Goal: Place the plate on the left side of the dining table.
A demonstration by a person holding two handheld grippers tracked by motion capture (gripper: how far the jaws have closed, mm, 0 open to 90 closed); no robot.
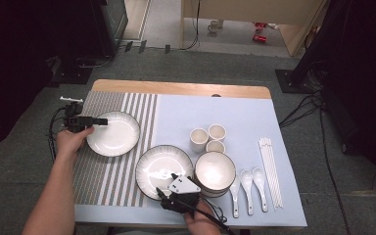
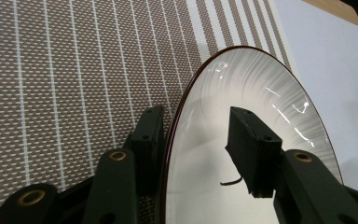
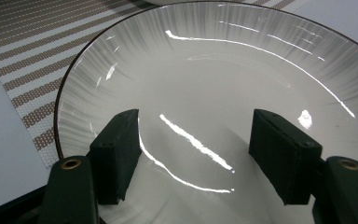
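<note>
A white ribbed plate (image 1: 115,136) lies on the striped placemat (image 1: 103,181) at the left. My left gripper (image 1: 99,121) reaches over its left rim. In the left gripper view the plate (image 2: 247,88) has its dark rim between my left gripper (image 2: 198,128) jaws, one outside and one over the inside, with a gap at the pads. A second ribbed plate (image 1: 157,166) sits at the front centre. My right gripper (image 1: 169,182) hovers over its near edge. In the right gripper view both jaws of the right gripper (image 3: 196,126) stand wide apart above the plate (image 3: 214,65), holding nothing.
Stacked bowls (image 1: 215,171) sit right beside the right hand. Three cups (image 1: 208,137) stand behind them. Three white spoons (image 1: 247,188) and a bundle of white sticks (image 1: 270,169) lie on the blue mat (image 1: 240,110) to the right. The table's wooden far edge (image 1: 181,88) borders dark floor.
</note>
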